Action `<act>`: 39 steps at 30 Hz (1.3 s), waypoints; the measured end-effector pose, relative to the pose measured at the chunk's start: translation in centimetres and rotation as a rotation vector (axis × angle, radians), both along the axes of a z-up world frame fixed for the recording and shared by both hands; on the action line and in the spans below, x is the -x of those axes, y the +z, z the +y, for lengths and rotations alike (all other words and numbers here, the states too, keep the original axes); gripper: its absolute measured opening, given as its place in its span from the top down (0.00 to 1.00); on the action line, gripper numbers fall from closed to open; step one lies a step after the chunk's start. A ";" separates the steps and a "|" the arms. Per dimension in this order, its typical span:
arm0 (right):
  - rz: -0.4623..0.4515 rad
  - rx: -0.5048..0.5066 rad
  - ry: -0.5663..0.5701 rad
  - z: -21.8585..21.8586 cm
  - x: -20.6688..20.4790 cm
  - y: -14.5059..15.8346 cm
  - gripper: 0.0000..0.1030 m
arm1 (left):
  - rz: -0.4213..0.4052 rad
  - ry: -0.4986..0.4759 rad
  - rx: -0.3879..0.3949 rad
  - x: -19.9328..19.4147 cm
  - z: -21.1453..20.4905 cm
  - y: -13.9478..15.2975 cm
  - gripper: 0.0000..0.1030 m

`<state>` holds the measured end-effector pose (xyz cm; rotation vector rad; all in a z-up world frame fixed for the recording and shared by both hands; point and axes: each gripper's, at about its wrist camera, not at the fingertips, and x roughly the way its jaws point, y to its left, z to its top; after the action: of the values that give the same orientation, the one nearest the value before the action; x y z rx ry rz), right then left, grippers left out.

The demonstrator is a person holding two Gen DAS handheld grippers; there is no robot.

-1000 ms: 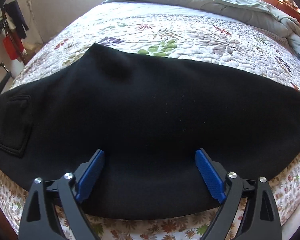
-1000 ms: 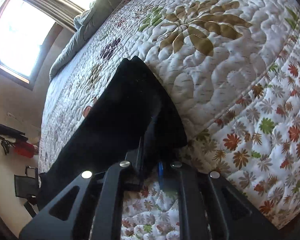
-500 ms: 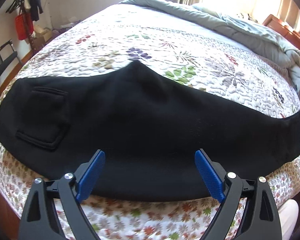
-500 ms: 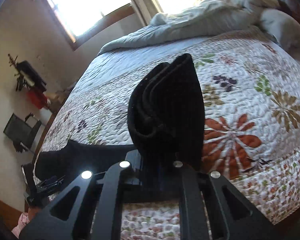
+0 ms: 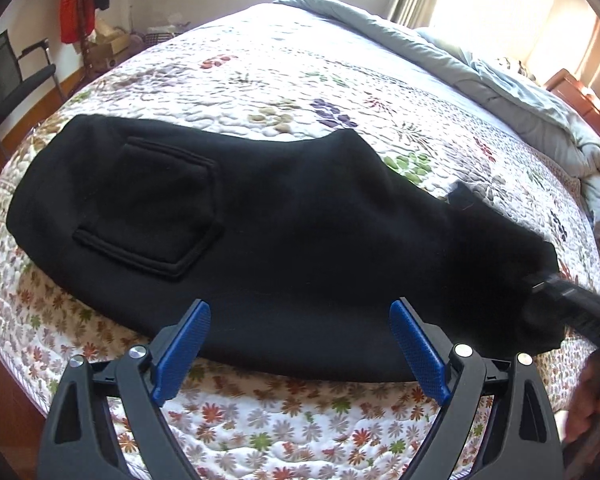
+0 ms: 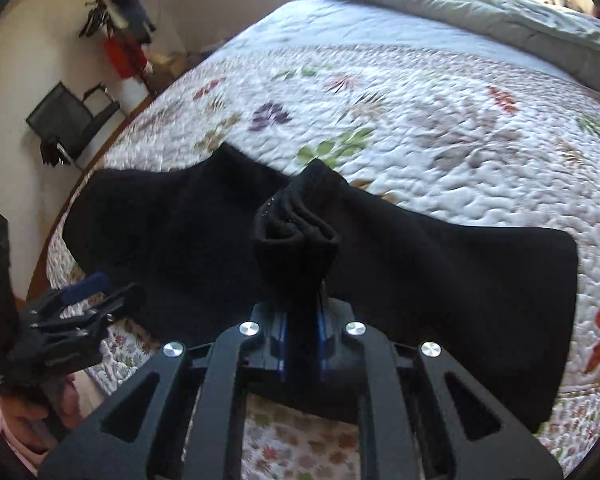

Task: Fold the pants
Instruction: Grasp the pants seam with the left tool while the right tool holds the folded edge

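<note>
Black pants (image 5: pixel 284 240) lie across the near part of the quilted bed, folded lengthwise, back pocket (image 5: pixel 152 216) facing up at the left. My left gripper (image 5: pixel 300 344) is open and empty, its blue pads over the pants' near edge. My right gripper (image 6: pixel 302 340) is shut on the bunched leg cuffs (image 6: pixel 296 224) and holds them lifted above the rest of the pants (image 6: pixel 460 280). It also shows at the right edge of the left wrist view (image 5: pixel 572 304). The left gripper shows in the right wrist view (image 6: pixel 84 304).
A floral quilt (image 5: pixel 300 80) covers the bed, with a rumpled grey duvet (image 5: pixel 500 88) at the far side. A black chair (image 5: pixel 12 76) and a coat stand with a red bag (image 5: pixel 76 16) stand by the wall left of the bed.
My right gripper has carried the leg cuffs up and over toward the waist end, doubling the legs back. My left gripper's view has shifted left along the pants; it stays open.
</note>
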<state>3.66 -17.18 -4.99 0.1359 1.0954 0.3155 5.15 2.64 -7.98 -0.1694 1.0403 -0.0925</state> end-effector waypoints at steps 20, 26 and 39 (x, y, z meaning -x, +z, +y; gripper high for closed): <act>-0.019 -0.182 -0.078 -8.7 5.3 1.3 0.49 | 0.182 -0.092 0.161 -2.1 -6.4 -3.4 0.11; -0.005 -0.179 -0.166 -12.0 6.3 0.0 0.49 | 0.211 -0.072 0.174 -3.5 -8.0 -4.0 0.11; -0.019 -0.218 -0.189 -13.8 6.5 -0.2 0.48 | 0.107 0.003 0.179 -3.0 -5.6 -0.9 0.85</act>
<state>-2.81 -30.97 -5.21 0.4271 1.0190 0.2654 8.12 -2.99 -8.92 -0.3409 1.1385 -0.1757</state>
